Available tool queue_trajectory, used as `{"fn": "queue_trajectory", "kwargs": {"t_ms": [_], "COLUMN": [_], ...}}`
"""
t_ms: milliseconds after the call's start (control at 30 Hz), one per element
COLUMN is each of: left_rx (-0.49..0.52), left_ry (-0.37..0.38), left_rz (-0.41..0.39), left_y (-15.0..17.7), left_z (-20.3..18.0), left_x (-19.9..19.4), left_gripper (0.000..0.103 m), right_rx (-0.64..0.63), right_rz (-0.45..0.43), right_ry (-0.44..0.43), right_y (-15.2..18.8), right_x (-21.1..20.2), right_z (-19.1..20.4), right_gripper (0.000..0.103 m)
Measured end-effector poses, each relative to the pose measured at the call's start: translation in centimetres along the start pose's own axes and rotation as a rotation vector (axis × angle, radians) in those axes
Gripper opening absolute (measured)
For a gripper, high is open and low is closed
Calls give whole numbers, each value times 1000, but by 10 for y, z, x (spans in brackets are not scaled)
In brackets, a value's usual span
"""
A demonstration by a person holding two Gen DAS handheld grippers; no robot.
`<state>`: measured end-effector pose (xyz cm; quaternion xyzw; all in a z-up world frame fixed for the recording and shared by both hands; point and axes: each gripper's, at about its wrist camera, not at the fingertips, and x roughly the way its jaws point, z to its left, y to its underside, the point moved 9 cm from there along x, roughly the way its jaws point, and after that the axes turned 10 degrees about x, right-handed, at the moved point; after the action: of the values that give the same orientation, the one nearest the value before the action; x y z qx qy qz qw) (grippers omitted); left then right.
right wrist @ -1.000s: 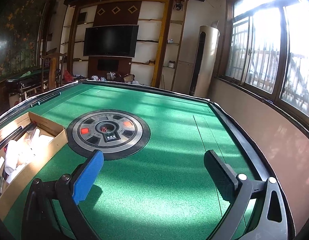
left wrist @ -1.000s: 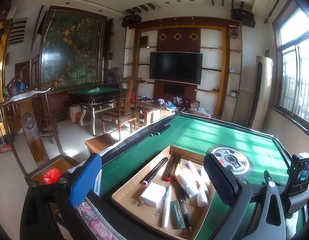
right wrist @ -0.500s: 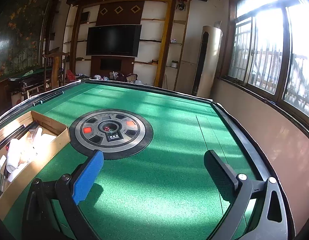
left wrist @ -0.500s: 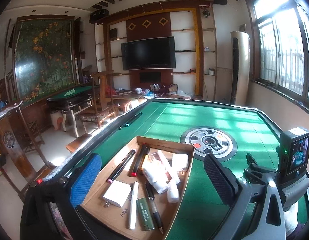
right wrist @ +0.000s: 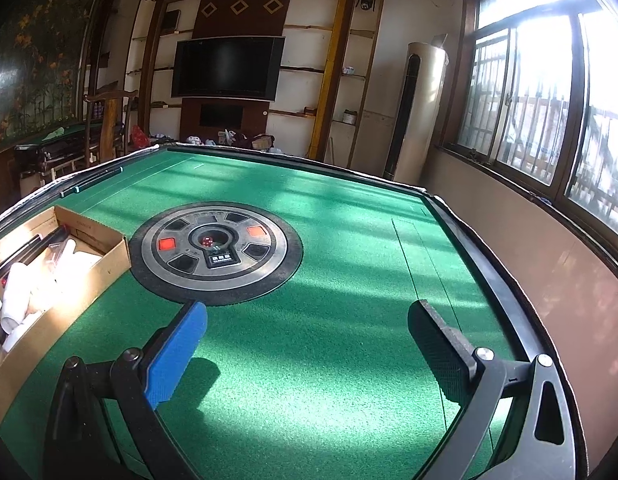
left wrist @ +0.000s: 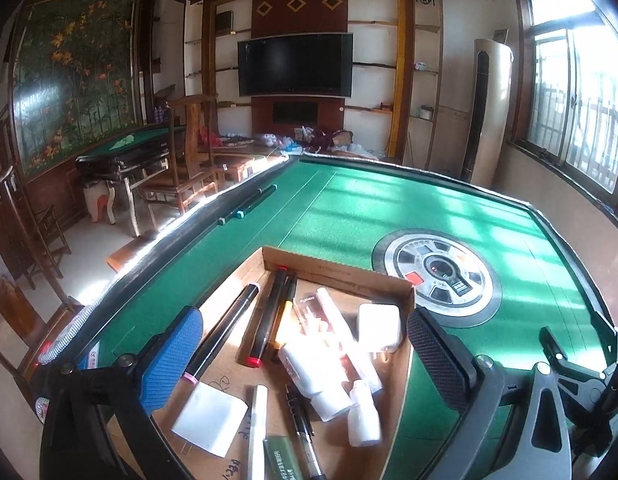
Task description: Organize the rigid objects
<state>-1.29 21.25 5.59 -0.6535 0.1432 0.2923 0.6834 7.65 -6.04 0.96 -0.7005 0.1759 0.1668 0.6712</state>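
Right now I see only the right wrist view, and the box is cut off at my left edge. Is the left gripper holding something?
Observer: No. The left gripper is open over the box, with nothing between its fingers.
Operator: What lies nearest its blue finger?
Observer: A black marker with a pink end, just beside that finger.
Operator: Anything flat in the near corner?
Observer: Yes, a white adapter.
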Motion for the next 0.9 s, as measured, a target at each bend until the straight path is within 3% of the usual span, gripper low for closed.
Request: {"fn": "queue_trajectory", "kwargs": {"t_ms": [267,467,533,633,700,767,900], "left_rx": [-65,-91,-96,-101,-128,-163,-138], "left_ry": [-40,-59,-79,-154,-162,-122,-180], "left_rz": [13,-9,-50,-192,-259,-242,-198], "left_y": [15,21,16,-2,-13,-14,-1], "left_z": [35,36,38,51,64,75,90], "left_x": [1,-17,-30,-69,-90,-93,-91], "left_gripper": [103,103,103,103,103,103,103], "right_rx": [-57,-37,-29,-22,-16,-8,2], "right_rz": [11,10,5,-15,-35,-66,-90], "right_ry": [22,15,14,22,26,33,46], "right_y": [4,3,2,-1,-4,-8,-14], "right_x": [7,7,5,0,-5,-12,-25], "right_z": [5,4,4,3,2,2,3], "right_gripper": [100,100,100,100,100,100,100]}}
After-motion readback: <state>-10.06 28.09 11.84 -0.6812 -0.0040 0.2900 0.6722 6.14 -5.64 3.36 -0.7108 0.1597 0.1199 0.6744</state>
